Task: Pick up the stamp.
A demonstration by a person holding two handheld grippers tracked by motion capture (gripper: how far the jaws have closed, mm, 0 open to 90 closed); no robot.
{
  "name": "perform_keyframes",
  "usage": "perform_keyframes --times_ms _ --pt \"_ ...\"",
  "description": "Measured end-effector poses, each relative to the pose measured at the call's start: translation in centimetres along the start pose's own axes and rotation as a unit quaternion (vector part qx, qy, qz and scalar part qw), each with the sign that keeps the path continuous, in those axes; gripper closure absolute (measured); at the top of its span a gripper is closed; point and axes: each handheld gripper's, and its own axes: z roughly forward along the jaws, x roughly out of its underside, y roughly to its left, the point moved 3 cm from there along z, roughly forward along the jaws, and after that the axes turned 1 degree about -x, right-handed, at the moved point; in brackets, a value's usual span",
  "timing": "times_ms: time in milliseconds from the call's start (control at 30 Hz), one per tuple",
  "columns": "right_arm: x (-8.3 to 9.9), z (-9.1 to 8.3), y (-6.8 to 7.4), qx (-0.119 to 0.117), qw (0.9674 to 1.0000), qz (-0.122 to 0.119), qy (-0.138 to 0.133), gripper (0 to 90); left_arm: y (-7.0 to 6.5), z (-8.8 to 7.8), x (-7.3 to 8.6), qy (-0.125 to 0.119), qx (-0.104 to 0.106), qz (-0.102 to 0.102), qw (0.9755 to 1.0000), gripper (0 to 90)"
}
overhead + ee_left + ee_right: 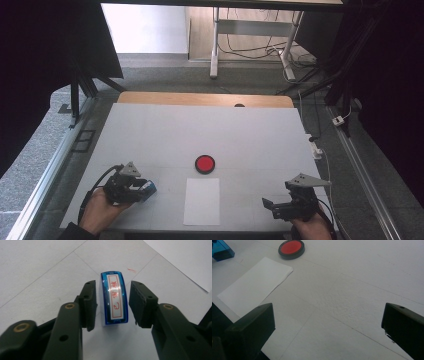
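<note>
Near left: left gripper [112, 305] narrowed around blue stamp [114, 298], pads just clear | near right: right gripper [328, 332] wide, holding nothing.

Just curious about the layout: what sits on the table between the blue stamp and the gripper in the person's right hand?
A white sheet of paper lies between the blue stamp and the right gripper, seen plainly in the high view.

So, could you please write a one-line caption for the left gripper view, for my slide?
Left hand-held gripper with its jaws on either side of a blue stamp standing on the white table.
</note>
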Motion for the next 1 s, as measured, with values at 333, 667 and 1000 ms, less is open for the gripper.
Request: perform_keyframes --times_ms 333,667,1000 --pt "0.0 0.0 0.0 0.0 1.0 -0.003 0.003 0.0 0.0 0.0 0.0 0.0 0.0 0.003 1.0 70.1" --pt "0.0 0.0 0.0 0.0 1.0 -0.003 0.004 0.0 0.1 -0.6 -0.3 -0.011 0.017 -0.021 0.9996 70.6" --pt "0.0 0.0 0.0 -0.002 1.0 -0.001 0.001 0.0 0.0 -1.6 -0.8 -0.042 0.035 -0.027 0.9982 70.6"
